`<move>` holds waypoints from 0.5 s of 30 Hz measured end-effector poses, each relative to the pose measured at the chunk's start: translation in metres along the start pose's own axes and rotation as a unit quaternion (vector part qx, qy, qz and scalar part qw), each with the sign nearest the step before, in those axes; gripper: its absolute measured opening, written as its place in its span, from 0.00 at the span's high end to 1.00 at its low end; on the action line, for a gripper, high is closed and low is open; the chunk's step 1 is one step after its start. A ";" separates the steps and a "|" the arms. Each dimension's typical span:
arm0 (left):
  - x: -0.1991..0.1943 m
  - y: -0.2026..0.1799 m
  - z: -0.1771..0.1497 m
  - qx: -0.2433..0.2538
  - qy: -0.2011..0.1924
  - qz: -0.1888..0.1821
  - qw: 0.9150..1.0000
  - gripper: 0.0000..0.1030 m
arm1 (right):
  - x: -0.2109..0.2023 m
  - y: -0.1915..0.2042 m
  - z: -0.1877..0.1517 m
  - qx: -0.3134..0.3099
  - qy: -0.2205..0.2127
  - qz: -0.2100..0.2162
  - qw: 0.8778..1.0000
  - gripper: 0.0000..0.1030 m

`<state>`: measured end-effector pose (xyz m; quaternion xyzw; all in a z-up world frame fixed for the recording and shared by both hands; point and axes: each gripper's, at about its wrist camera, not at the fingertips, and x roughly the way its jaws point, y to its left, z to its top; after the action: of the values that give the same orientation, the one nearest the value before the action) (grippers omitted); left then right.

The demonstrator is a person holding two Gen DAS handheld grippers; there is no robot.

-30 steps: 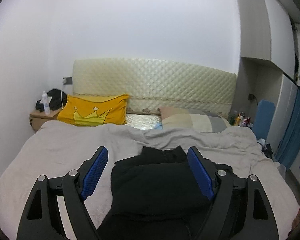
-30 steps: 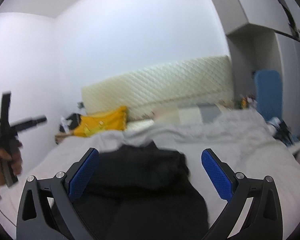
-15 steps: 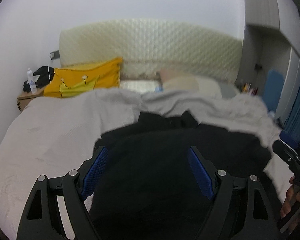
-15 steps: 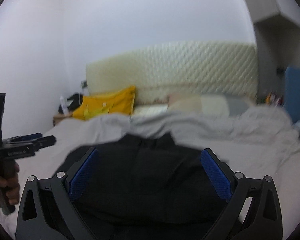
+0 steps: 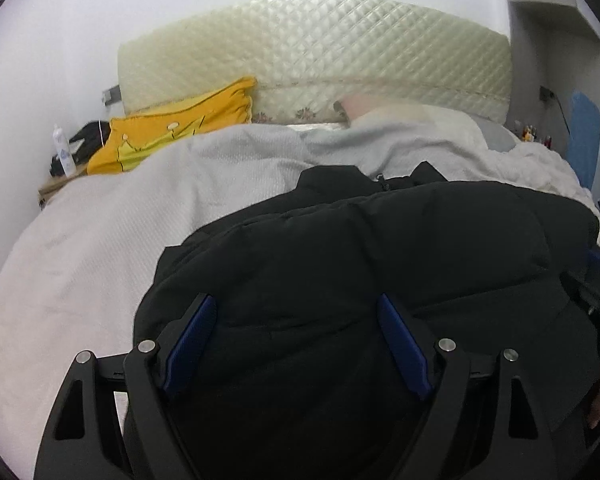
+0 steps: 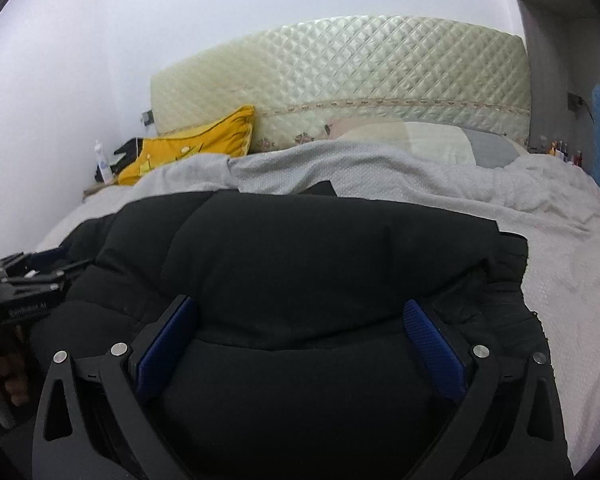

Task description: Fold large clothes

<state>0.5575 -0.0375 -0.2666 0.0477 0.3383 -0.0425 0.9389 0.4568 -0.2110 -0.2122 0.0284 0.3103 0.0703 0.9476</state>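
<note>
Left wrist view: the left gripper (image 5: 296, 344) hangs with its blue pads (image 5: 190, 340) spread wide above a black padded jacket (image 5: 360, 256), nothing pinched between them. The jacket lies bunched across the near half of a bed covered by a pale grey blanket (image 5: 112, 232). Behind it, a yellow pillow (image 5: 180, 128) leans at the quilted cream headboard (image 5: 312, 48), with a pale pillow (image 5: 400, 114) to its right. A white bottle (image 5: 62, 152) stands on the bedside table (image 5: 54, 188) at far left. At the right edge, part of the other gripper's black body (image 5: 596, 300) cuts into the jacket's outline.

Right wrist view: the right gripper (image 6: 300, 340) is likewise spread, its pads (image 6: 434, 346) well apart over the same jacket (image 6: 300, 248), which fills the foreground and hides much of the blanket (image 6: 560, 260). The left gripper's frame (image 6: 20, 280) and fingers of a hand (image 6: 12, 380) intrude at left. The yellow pillow (image 6: 204, 140), headboard (image 6: 340, 64) and bottle (image 6: 103, 166) sit beyond.
</note>
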 end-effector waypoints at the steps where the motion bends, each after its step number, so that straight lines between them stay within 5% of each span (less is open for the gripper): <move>1: 0.003 0.000 -0.001 0.001 0.002 -0.001 1.000 0.19 | 0.003 -0.001 -0.002 0.001 0.003 0.001 1.000 0.00; 15: 0.003 -0.004 -0.004 -0.006 0.038 0.002 0.999 0.17 | 0.016 -0.001 -0.010 0.006 0.062 -0.007 0.998 0.00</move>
<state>0.5572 -0.0417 -0.2717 0.0442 0.3739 -0.0366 0.9257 0.4638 -0.2092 -0.2294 0.0273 0.3688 0.0639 0.9269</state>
